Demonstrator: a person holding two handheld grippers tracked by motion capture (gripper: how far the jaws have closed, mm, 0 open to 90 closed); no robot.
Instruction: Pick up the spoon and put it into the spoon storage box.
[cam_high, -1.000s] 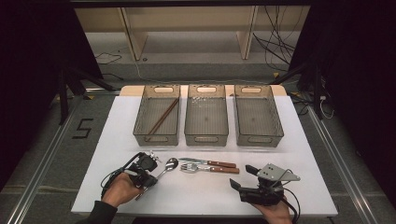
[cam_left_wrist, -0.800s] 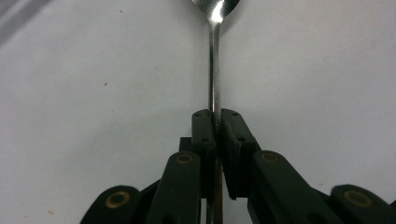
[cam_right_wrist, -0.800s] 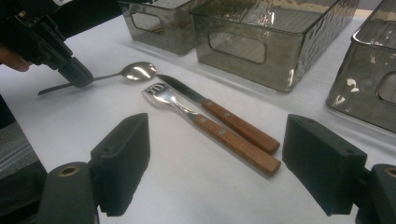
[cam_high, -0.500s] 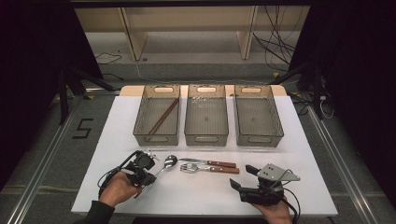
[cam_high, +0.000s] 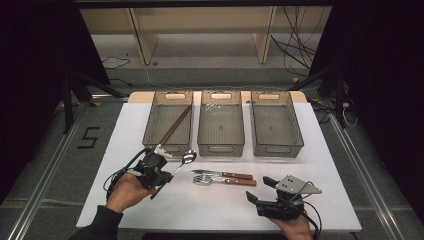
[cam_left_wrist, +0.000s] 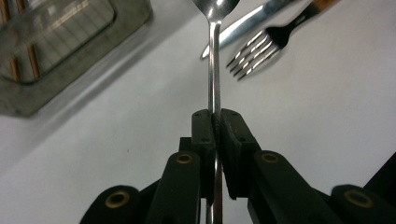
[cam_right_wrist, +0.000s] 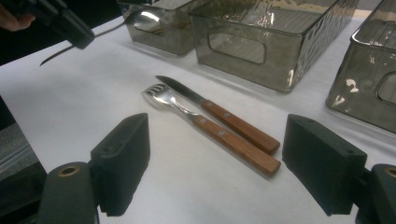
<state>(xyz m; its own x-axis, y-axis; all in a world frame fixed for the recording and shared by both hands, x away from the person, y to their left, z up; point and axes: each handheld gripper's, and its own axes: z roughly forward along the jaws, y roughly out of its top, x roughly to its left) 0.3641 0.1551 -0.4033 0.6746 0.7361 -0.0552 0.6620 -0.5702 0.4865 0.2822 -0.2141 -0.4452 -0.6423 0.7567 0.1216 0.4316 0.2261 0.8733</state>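
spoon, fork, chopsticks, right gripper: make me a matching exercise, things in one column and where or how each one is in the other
Things:
1. spoon
2. fork
3. chopsticks
4. right gripper

States:
A. lying in the left bin
B. jaws wide apart, nothing between them
C. clamped by its handle in the left gripper
D. flat on the white table, beside the knife

Pairs: 1-C, 2-D, 3-A, 4-B

A taped "5" (cam_high: 88, 138) marks the floor left of the table (cam_high: 125, 145)
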